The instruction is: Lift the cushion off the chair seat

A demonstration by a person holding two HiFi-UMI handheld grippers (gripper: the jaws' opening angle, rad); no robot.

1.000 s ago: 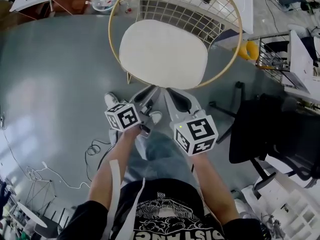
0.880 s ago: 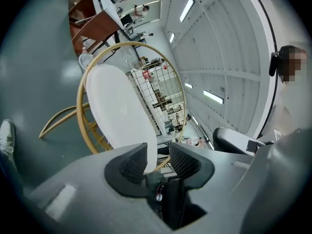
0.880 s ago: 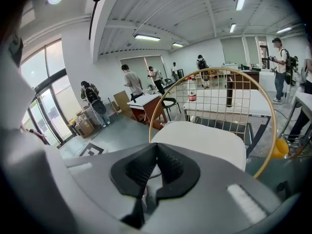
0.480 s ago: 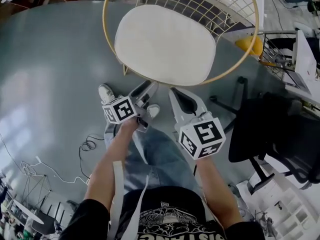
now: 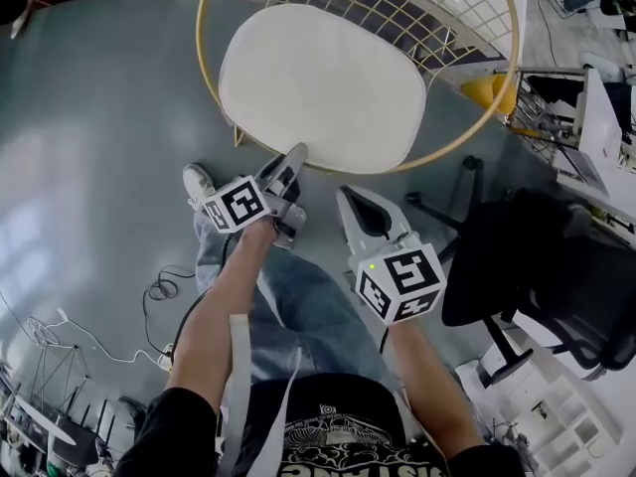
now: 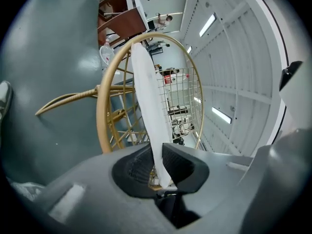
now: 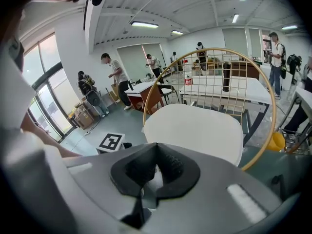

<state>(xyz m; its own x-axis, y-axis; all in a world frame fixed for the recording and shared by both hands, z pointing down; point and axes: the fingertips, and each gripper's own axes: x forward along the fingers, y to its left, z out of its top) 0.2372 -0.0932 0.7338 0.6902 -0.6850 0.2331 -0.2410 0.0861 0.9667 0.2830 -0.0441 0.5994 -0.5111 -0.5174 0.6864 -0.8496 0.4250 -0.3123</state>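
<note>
A white oval cushion (image 5: 318, 82) lies on the seat of a round gold wire chair (image 5: 202, 53). My left gripper (image 5: 295, 154) has its tips at the cushion's near edge. In the left gripper view the cushion (image 6: 146, 96) runs edge-on between the jaws of that gripper (image 6: 158, 152), which are closing, and both pads touch it. My right gripper (image 5: 347, 196) hangs just short of the gold rim, right of the left one. In the right gripper view its jaws (image 7: 156, 148) are shut with nothing between them, and the cushion (image 7: 195, 128) lies ahead.
A black office chair (image 5: 537, 266) stands close on the right, with a wire rack (image 5: 542, 107) and a yellow object (image 5: 484, 94) behind it. Cables (image 5: 164, 291) lie on the grey floor at the left. The person's shoe (image 5: 196, 180) is beside the left gripper.
Both grippers have moved toward the chair. The left one, which was short of the rim, now has its tips on the cushion's near edge.
</note>
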